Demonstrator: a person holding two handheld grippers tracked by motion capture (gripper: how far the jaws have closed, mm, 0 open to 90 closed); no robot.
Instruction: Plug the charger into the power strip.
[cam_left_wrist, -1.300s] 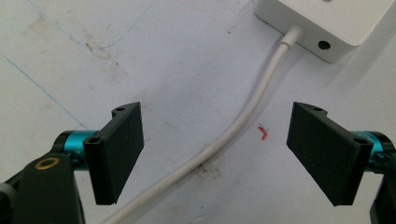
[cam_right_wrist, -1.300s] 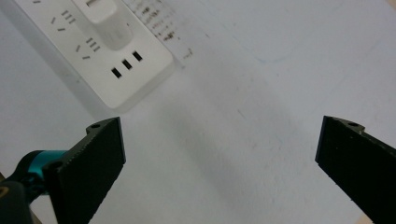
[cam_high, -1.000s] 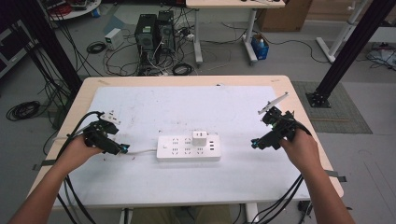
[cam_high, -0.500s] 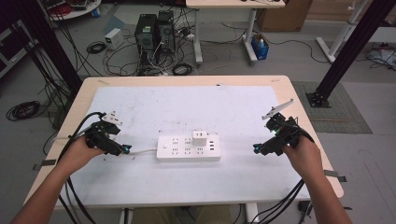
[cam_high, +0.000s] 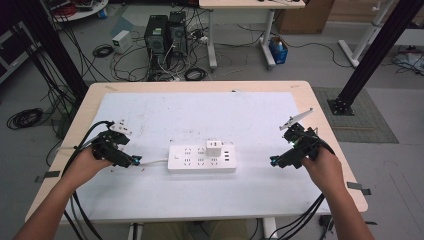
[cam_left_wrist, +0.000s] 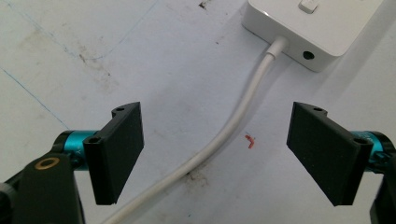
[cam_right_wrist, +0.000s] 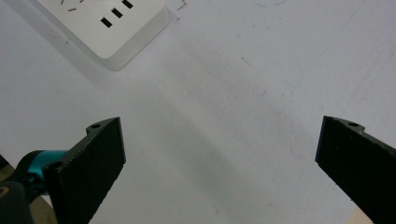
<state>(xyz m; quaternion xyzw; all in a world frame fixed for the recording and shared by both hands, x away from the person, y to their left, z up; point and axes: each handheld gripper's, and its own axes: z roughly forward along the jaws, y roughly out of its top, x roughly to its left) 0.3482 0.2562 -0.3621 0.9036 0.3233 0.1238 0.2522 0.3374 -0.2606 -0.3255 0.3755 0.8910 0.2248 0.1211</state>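
A white power strip (cam_high: 201, 158) lies flat in the middle of the white mat, with a white adapter (cam_high: 214, 148) plugged into its top. Its white cord (cam_high: 152, 161) runs left toward my left gripper (cam_high: 131, 161). In the left gripper view the cord (cam_left_wrist: 233, 130) passes between the open jaws without touching either pad, and the strip's end (cam_left_wrist: 317, 28) lies just ahead of my left gripper (cam_left_wrist: 215, 154). My right gripper (cam_high: 275, 161) rests to the right of the strip, a short gap away. In the right gripper view, my right gripper (cam_right_wrist: 219, 168) is wide open over bare mat, with the strip's corner (cam_right_wrist: 107, 23) ahead on the left.
The white mat (cam_high: 200, 115) covers most of a wooden table (cam_high: 320, 100). Cables trail from both grippers off the front edge. Computer towers (cam_high: 162, 35) and loose cables sit on the floor beyond the far edge. A small red mark (cam_left_wrist: 250, 140) is on the mat beside the cord.
My right hand has slid slightly toward the table's front edge. The left hand, the power strip and the cord have stayed where they were.
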